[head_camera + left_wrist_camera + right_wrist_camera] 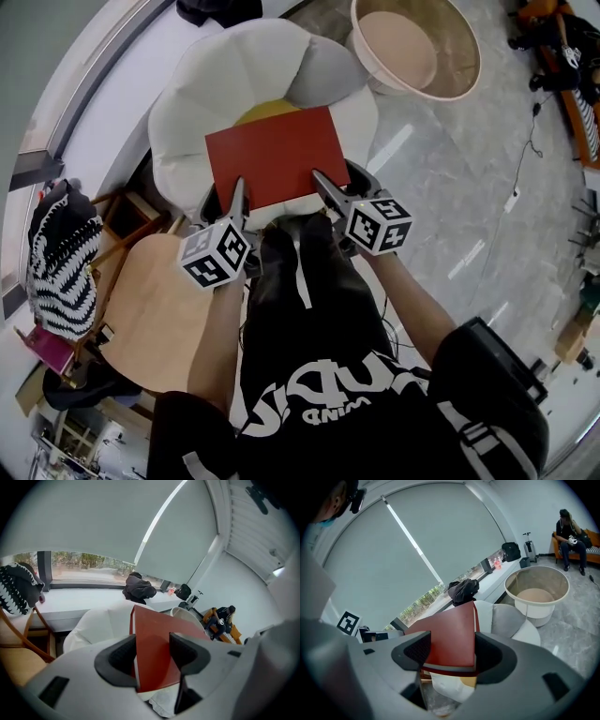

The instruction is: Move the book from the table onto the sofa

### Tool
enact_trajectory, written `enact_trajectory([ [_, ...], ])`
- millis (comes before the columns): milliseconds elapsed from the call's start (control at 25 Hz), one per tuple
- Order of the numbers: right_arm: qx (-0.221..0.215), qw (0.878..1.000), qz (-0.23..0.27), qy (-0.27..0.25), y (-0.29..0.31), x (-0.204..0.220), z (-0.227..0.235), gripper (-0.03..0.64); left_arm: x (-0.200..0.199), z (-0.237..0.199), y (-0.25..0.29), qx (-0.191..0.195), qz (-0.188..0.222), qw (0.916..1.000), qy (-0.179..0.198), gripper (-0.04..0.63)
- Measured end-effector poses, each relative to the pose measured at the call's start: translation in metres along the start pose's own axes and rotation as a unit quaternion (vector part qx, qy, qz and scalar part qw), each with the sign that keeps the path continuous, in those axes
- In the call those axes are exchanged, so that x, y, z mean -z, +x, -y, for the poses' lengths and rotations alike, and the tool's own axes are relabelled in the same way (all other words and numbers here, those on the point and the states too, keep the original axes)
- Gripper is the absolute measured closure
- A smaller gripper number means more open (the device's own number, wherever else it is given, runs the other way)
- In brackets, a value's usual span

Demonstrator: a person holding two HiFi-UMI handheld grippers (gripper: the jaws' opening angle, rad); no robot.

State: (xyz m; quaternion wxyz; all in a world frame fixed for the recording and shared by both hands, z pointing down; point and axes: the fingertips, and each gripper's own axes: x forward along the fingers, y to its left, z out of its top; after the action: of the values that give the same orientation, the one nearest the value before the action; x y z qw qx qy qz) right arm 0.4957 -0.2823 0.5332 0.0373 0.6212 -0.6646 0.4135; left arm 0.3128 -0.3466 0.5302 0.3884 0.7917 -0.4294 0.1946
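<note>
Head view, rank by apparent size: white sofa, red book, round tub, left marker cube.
1. white sofa
2. red book and round tub: too alike to rank
3. left marker cube, smallest though nearest the camera

I wear a black short-sleeved shirt [375, 422] with large white lettering across the chest. My black trousers [281, 281] have a white strip down the front. My left gripper [238, 192] and right gripper [323, 183] have pale grey bodies with black jaw pads. Each carries a cube of black-and-white square markers: left cube [214, 255], right cube [379, 223].
</note>
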Motion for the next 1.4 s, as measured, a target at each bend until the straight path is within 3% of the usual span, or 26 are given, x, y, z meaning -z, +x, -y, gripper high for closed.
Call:
enact_trajectory([
  [280, 0.005, 1.000, -0.013, -0.002, 0.057, 0.029, 0.038, 0.327, 0.029, -0.035, 0.061, -0.008, -0.012, 0.9998, -0.011, 0.367],
  [560, 0.008, 1.000, -0.022, 0.012, 0.113, 0.071, 0.092, 0.327, 0.065, -0.063, 0.131, -0.007, -0.015, 0.9998, 0.010, 0.367],
  [1400, 0.009, 0.998, -0.066, 0.013, 0.262, 0.211, 0.204, 0.327, 0.200, -0.178, 0.286, -0.023, -0.032, 0.9991, -0.015, 0.367],
])
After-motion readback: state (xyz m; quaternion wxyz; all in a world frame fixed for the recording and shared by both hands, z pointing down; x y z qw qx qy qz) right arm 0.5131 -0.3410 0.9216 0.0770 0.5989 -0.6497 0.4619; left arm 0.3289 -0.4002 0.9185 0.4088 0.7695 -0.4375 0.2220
